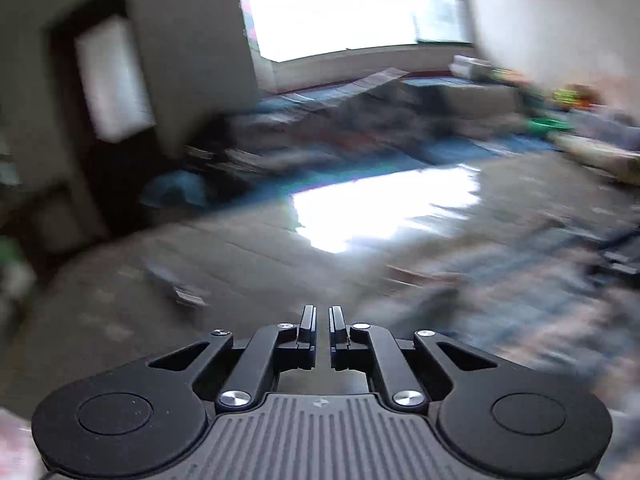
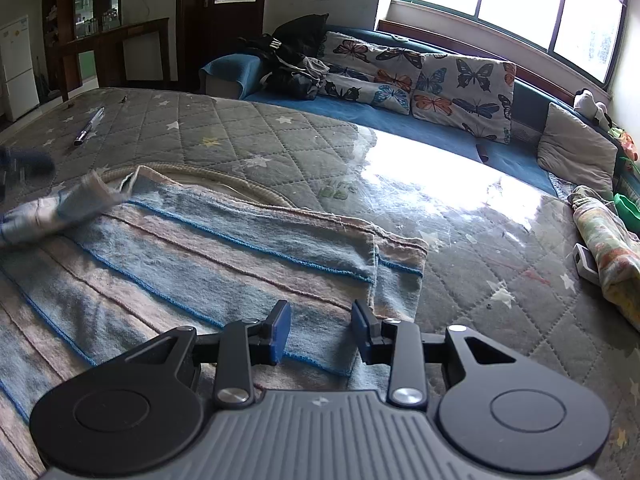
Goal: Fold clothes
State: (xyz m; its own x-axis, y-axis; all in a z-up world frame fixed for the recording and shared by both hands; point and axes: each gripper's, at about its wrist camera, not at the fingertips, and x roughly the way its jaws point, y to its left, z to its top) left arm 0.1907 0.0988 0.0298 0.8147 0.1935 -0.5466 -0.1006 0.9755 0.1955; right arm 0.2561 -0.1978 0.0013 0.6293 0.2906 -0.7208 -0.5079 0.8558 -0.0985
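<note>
left tool (image 1: 322,322): we see it nearly closed, nothing between the fingers, view all blurry
right tool (image 2: 320,326): partly spread over the garment, gripping nothing
striped garment (image 2: 200,256): lower left of our right view, on the quilted bed (image 2: 500,280)

left gripper (image 1: 322,322) jaws nearly together, empty; right gripper (image 2: 321,322) jaws apart, angled down.

Black linkage grippers, silver screws, ribbed grey housing, blue-padded right fingers (image 2: 280,330)

Fuzzy striped cloth garment (image 2: 224,248), quilted mattress (image 2: 248,136)
</note>
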